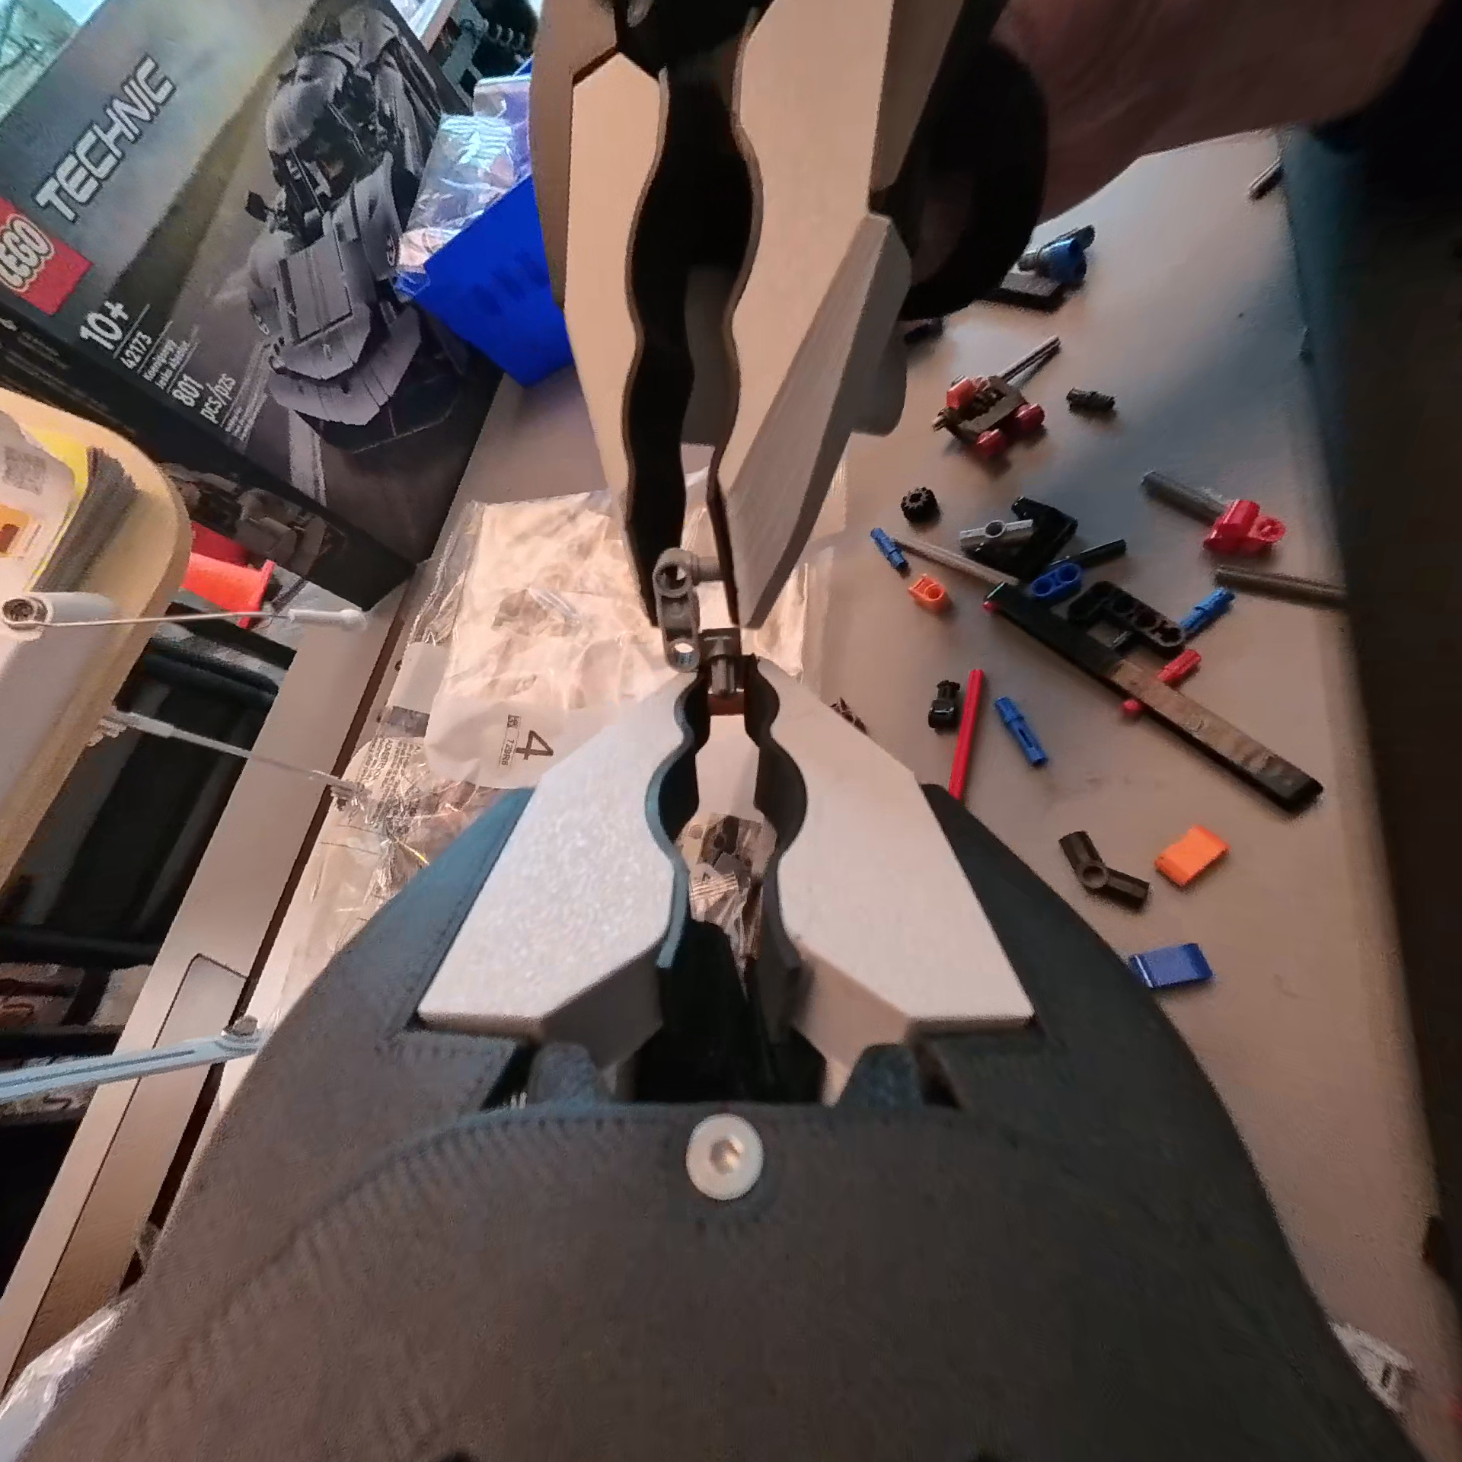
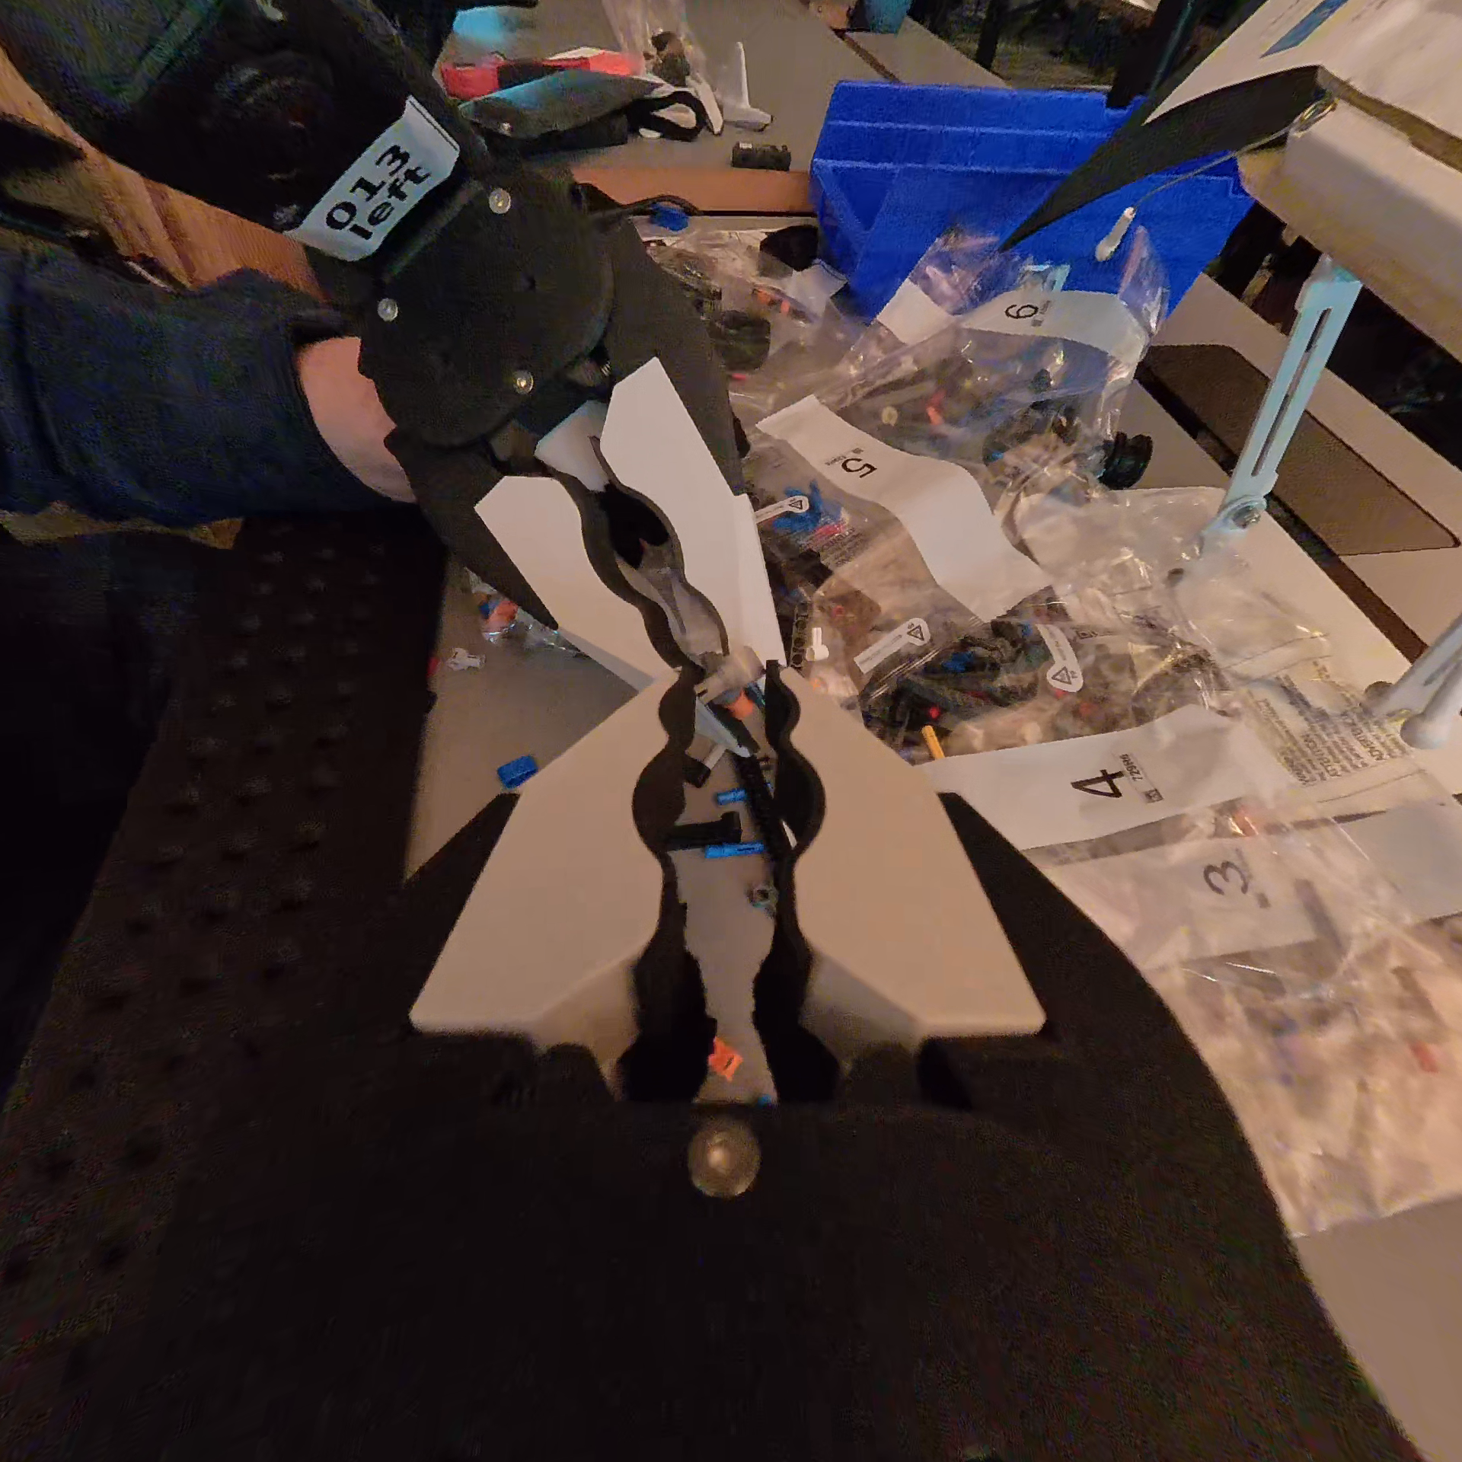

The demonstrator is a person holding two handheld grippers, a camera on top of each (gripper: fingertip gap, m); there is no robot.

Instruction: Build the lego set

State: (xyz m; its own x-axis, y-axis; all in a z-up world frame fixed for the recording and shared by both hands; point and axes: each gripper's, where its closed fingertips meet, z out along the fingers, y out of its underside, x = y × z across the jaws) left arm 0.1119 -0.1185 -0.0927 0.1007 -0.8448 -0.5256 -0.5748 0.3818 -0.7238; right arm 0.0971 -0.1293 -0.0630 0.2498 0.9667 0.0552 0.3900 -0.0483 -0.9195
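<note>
The left gripper has its jaws nearly closed on a small grey connector with a red base, pinched at the very tips. The right gripper comes in from twelve o'clock in the left wrist view, its jaws drawn close on a grey two-hole liftarm that touches the connector's upper left side. Both pieces hang above the grey bench.

At three o'clock of the meeting tips, loose parts lie scattered: a long black beam, blue pins, a red axle, an orange tile and a red-wheeled subassembly. Numbered clear bags lie under the grippers and out to three o'clock in the right wrist view. The set's box stands at ten o'clock in the left wrist view, a blue bin just beside it.
</note>
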